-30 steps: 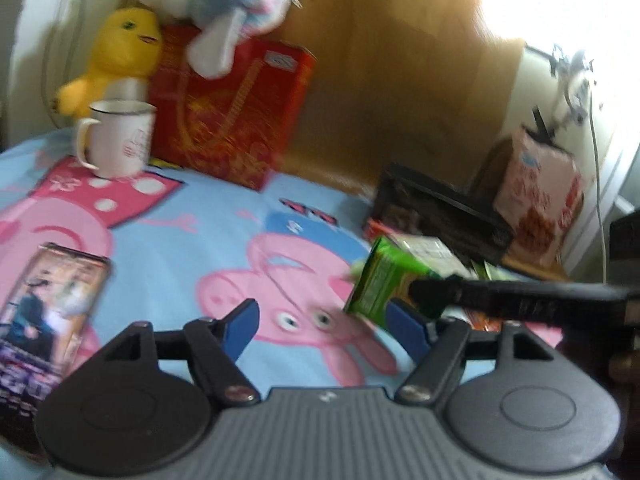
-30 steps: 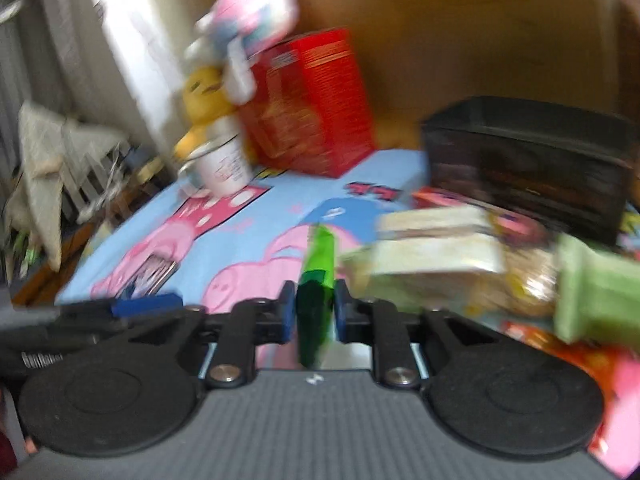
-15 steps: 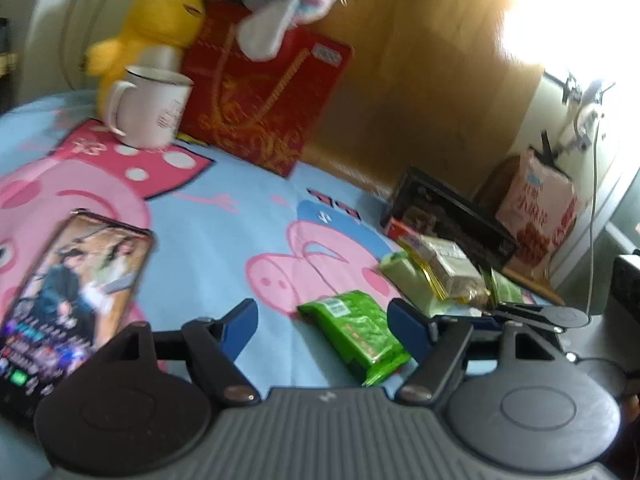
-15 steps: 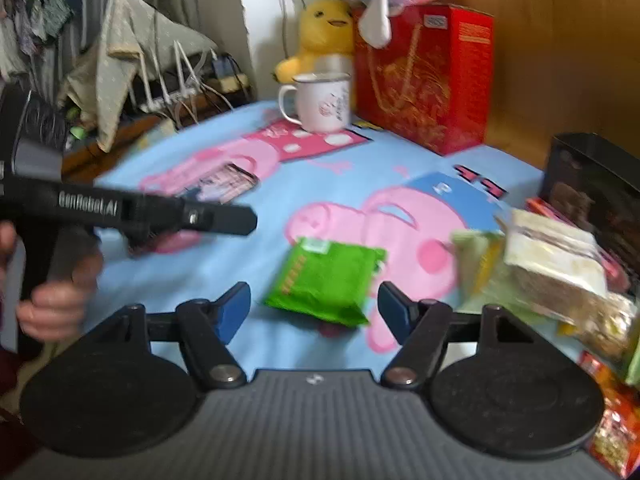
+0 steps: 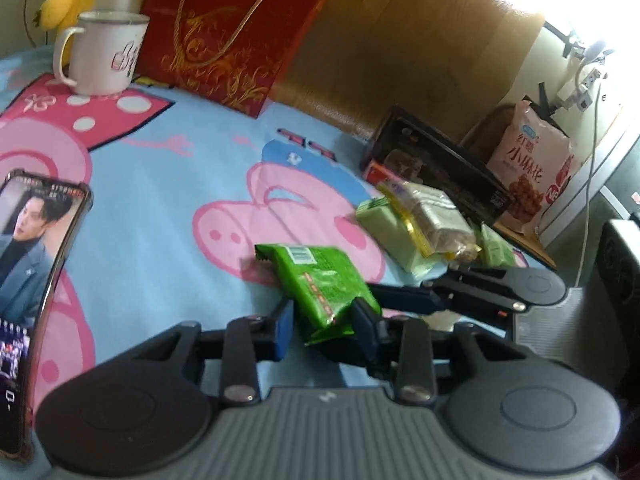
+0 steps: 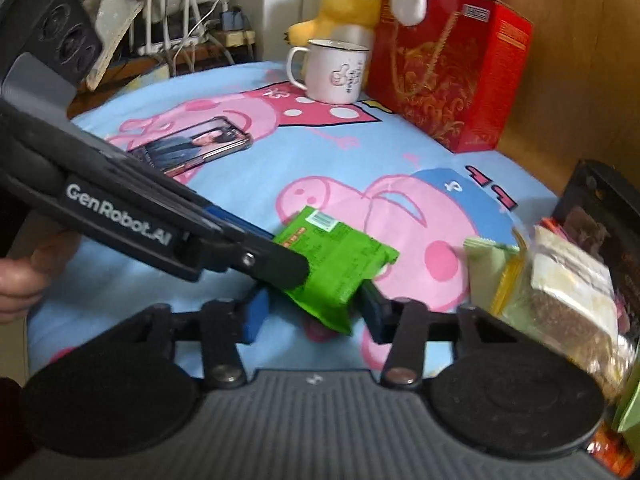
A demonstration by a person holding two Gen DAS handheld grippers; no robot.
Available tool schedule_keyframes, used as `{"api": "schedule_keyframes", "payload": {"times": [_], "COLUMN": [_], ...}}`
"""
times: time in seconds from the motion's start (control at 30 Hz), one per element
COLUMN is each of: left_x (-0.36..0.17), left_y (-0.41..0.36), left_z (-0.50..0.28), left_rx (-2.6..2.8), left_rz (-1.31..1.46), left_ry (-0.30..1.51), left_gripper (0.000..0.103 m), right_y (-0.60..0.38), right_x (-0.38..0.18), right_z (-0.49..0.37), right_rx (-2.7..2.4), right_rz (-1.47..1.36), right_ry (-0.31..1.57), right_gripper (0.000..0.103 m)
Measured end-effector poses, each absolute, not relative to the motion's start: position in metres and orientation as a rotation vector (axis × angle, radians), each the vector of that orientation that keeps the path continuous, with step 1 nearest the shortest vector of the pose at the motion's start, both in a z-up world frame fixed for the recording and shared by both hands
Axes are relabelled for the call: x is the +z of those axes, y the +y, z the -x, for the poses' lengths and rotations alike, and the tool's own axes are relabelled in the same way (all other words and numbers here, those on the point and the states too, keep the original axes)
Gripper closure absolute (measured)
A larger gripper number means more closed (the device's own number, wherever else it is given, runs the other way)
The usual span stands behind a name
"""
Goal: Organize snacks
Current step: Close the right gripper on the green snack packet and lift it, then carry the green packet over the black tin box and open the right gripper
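Observation:
A bright green snack packet (image 5: 320, 284) lies on the blue cartoon-pig cloth (image 5: 168, 200); it also shows in the right wrist view (image 6: 336, 264). My left gripper (image 5: 324, 328) has its blue pads on both sides of the packet's near end, jaws partly closed around it. My right gripper (image 6: 312, 312) also stands around the packet from the other side, jaws apart. Each gripper shows in the other's view, touching the packet. A pile of pale green and clear snack bags (image 5: 420, 224) lies to the right.
A black box (image 5: 440, 172) stands behind the snack pile. A white mug (image 5: 100, 56), a red gift bag (image 5: 232, 32) and a yellow duck toy (image 6: 344, 4) stand at the back. A phone (image 5: 28, 256) lies at the left. A pink snack bag (image 5: 528, 168) stands off the table.
The right gripper let go of the green packet, which now lies flat on the cloth. Both grippers have moved in around it, and the left jaws have narrowed.

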State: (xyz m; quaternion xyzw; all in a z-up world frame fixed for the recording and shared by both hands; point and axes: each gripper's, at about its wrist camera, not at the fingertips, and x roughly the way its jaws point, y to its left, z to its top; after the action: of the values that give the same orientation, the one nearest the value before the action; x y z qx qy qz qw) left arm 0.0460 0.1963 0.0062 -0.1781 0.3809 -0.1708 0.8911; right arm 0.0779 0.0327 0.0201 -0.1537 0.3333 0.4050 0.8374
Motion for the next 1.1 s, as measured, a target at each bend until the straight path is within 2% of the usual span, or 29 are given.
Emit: {"api": "schedule_keyframes", "payload": {"times": [0.23, 0.4, 0.57, 0.67, 0.7, 0.8, 0.93, 1.0, 1.03, 1.07, 1.1], "left_x": [0.059, 0.095, 0.090, 0.075, 0.072, 0.077, 0.074, 0.063, 0.057, 0.051, 0.047], "left_y": [0.152, 0.081, 0.010, -0.014, -0.015, 0.003, 0.030, 0.041, 0.045, 0.047, 0.049], "left_z": [-0.069, -0.131, -0.199, -0.223, -0.226, -0.228, -0.246, -0.257, -0.261, -0.264, -0.263], "left_rx": [-0.431, -0.559, -0.615, -0.574, -0.561, -0.507, -0.266, -0.203, -0.205, -0.227, -0.261], "left_rz": [0.244, 0.147, 0.090, 0.066, 0.050, 0.060, 0.021, 0.036, 0.059, 0.082, 0.116], "left_ry": [0.664, 0.556, 0.564, 0.592, 0.598, 0.554, 0.560, 0.617, 0.649, 0.683, 0.684], "left_gripper": [0.071, 0.071, 0.070, 0.065, 0.065, 0.064, 0.061, 0.063, 0.063, 0.063, 0.063], "right_y": [-0.006, -0.053, -0.103, -0.115, -0.115, -0.131, -0.164, -0.167, -0.169, -0.171, -0.172], "right_x": [0.049, 0.079, 0.078, 0.060, 0.054, 0.047, 0.041, 0.034, 0.032, 0.030, 0.028], "right_z": [-0.069, -0.099, -0.156, -0.180, -0.182, -0.173, -0.161, -0.158, -0.159, -0.160, -0.164], "right_rx": [0.726, 0.506, 0.329, 0.281, 0.272, 0.237, 0.153, 0.151, 0.161, 0.176, 0.207], "right_rz": [0.241, 0.223, 0.235, 0.267, 0.284, 0.218, 0.086, 0.051, 0.035, 0.013, -0.017], "right_ry": [0.515, 0.370, 0.387, 0.407, 0.403, 0.378, 0.375, 0.413, 0.438, 0.464, 0.497], "right_gripper": [0.059, 0.059, 0.059, 0.055, 0.048, 0.038, 0.035, 0.037, 0.042, 0.058, 0.064]}}
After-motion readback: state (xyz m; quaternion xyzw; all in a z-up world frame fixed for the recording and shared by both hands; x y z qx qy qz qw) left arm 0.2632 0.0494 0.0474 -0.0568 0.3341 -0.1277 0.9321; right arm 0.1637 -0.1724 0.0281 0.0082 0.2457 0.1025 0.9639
